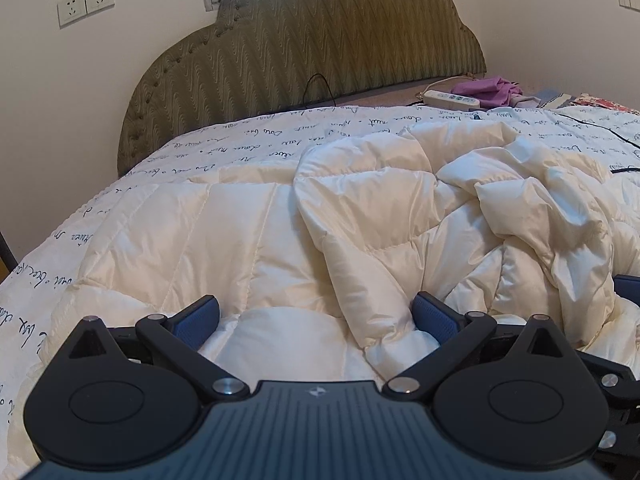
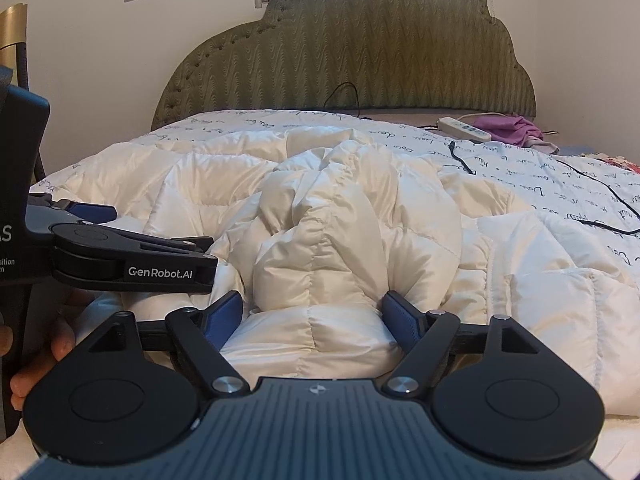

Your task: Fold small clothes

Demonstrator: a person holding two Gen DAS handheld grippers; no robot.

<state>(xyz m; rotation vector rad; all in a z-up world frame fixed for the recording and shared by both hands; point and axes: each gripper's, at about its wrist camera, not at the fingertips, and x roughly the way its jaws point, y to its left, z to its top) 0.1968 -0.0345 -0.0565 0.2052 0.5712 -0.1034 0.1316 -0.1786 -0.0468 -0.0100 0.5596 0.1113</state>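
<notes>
A cream quilted down garment (image 1: 360,216) lies crumpled on the bed; it also fills the middle of the right wrist view (image 2: 340,220). My left gripper (image 1: 316,320) is open, its blue pads (image 1: 434,318) wide apart with a puffy edge of the garment between them. My right gripper (image 2: 312,316) is open too, its pads (image 2: 400,316) on either side of a puffy fold of the garment without squeezing it. The left gripper's body (image 2: 132,256) shows at the left of the right wrist view, close beside the right one.
The bed has a white sheet with black handwriting print (image 1: 248,144) and an olive padded headboard (image 1: 320,40). A white power strip (image 2: 464,128), a purple cloth (image 2: 508,128) and black cables (image 2: 600,192) lie at the far right. Wall sockets (image 1: 86,2) are on the left.
</notes>
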